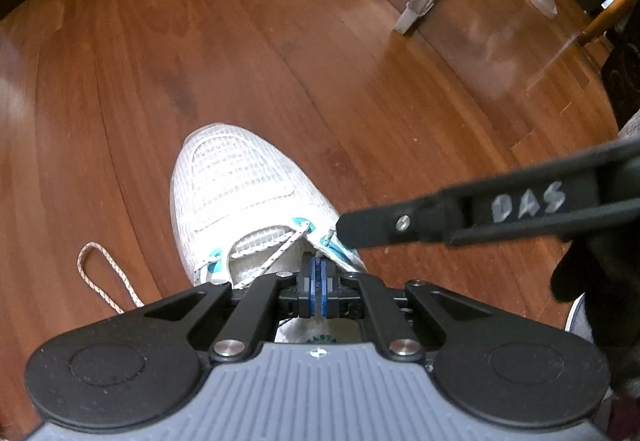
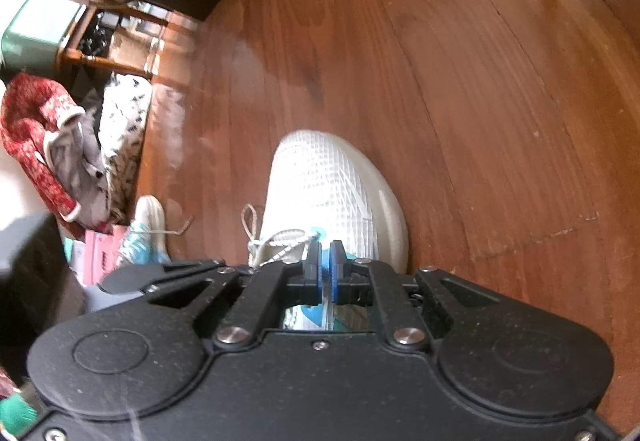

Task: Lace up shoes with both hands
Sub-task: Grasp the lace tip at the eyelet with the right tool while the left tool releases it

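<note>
2 claws over white shoe (image 1: 240, 193): left claw (image 1: 319, 287) clenched, pads together; right claw (image 2: 325, 269) barely parted, grasping nothing.

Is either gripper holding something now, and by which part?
Left gripper seems to pinch the shoelace near its tip; for the right gripper it cannot be told.

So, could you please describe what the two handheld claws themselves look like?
The left claw has black linkage arms with silver bolts, blue pads and a ribbed grey housing. The right claw has the same black linkage, silver bolts and blue pads, but a speckled black housing. From the left wrist view, its side bears scratched silver letters "DAS".
</note>
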`<state>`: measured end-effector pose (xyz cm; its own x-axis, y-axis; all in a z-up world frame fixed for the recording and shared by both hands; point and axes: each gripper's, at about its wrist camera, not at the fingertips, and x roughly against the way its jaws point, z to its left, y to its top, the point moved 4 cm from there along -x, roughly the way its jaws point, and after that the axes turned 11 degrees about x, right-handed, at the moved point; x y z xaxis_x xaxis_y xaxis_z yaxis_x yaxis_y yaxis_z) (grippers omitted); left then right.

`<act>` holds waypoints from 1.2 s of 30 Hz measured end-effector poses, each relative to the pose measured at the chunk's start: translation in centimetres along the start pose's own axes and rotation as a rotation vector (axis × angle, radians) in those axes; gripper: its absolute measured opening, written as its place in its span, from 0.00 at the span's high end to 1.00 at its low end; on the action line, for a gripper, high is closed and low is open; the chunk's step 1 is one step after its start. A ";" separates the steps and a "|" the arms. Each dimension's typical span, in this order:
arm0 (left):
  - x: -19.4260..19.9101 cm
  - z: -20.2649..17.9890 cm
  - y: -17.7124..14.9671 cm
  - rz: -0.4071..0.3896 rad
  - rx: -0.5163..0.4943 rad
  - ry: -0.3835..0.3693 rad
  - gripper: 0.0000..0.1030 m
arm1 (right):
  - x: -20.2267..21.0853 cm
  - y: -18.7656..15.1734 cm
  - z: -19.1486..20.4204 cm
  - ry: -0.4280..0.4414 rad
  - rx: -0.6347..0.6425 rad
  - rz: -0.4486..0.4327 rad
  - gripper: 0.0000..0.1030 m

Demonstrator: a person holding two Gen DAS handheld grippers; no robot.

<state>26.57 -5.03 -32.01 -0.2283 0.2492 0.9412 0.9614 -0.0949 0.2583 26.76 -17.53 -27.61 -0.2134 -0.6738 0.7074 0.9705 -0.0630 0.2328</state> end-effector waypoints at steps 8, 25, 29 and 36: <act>0.5 0.6 -0.2 -0.015 0.014 -0.042 0.99 | 0.3 -0.4 -0.1 0.025 -0.032 -0.028 0.80; 0.6 0.7 -0.5 -0.029 -0.001 -0.058 0.99 | -1.1 -0.7 0.2 0.005 -0.057 -0.086 0.91; 0.7 0.7 -0.5 -0.031 0.002 -0.058 0.99 | -1.1 -0.8 0.1 -0.001 -0.064 -0.091 0.96; 0.8 0.6 -0.6 -0.041 0.008 -0.047 0.99 | -0.7 -0.7 0.4 -0.007 -0.060 -0.114 0.99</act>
<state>25.93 -4.21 -31.58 -0.2605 0.2982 0.9183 0.9525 -0.0759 0.2948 26.20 -16.72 -28.02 -0.3237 -0.6547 0.6831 0.9447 -0.1835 0.2718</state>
